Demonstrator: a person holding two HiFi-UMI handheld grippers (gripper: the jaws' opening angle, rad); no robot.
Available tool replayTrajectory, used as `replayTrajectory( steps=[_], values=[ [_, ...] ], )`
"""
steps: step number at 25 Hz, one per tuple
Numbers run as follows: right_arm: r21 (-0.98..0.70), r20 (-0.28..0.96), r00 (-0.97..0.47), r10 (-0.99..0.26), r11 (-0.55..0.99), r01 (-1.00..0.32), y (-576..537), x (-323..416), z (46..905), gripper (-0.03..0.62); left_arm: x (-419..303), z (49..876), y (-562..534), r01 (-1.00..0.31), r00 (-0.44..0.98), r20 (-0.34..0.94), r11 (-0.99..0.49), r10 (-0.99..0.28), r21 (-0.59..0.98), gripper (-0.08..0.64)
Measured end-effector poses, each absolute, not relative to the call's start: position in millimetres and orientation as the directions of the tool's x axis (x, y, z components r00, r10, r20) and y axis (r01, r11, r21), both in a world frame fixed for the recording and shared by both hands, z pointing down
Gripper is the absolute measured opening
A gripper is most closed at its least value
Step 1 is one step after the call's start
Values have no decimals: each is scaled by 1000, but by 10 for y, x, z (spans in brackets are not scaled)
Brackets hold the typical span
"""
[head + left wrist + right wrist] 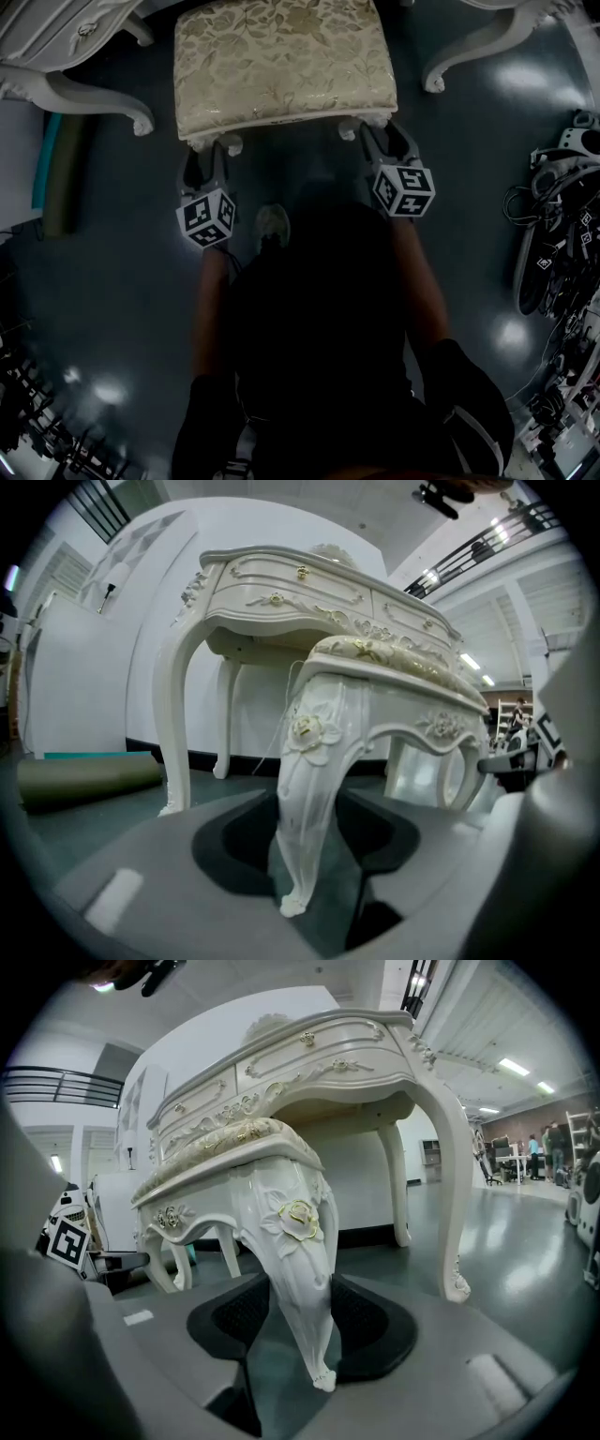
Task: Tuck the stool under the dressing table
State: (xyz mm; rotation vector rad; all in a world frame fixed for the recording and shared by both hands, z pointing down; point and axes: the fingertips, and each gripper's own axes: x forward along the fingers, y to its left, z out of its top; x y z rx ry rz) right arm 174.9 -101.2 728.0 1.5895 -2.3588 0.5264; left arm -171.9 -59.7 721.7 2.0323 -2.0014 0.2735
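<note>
Left tongs (204,167): clamped on near stool leg (305,799)
Right tongs (387,142): clamped on other near leg (302,1269)
Stool (281,66): partly under dressing table (300,583)
Risk: uneven push could skew it into table legs (112,101)

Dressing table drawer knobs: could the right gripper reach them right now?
Probably not yet: the right gripper is closed on the stool's leg, low near the floor, and the knobs sit high up beyond the stool.

Upright cream stool (281,66) at dressing table (56,33)
</note>
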Motion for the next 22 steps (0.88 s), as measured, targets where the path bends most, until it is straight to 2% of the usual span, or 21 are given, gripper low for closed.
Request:
replayTrajectory(
  steps=[13, 22],
  values=[
    [-153, 361, -386, -849, 354, -922, -1026, 1766, 7285, 210, -1702, 7230, -575, -997, 22, 271, -2, -962, 72, 204],
    [-177, 359, -377, -854, 334, -926, -1668, 1621, 7272, 212, -1853, 7196, -1285, -997, 49, 276, -30, -960, 72, 204]
  ],
)
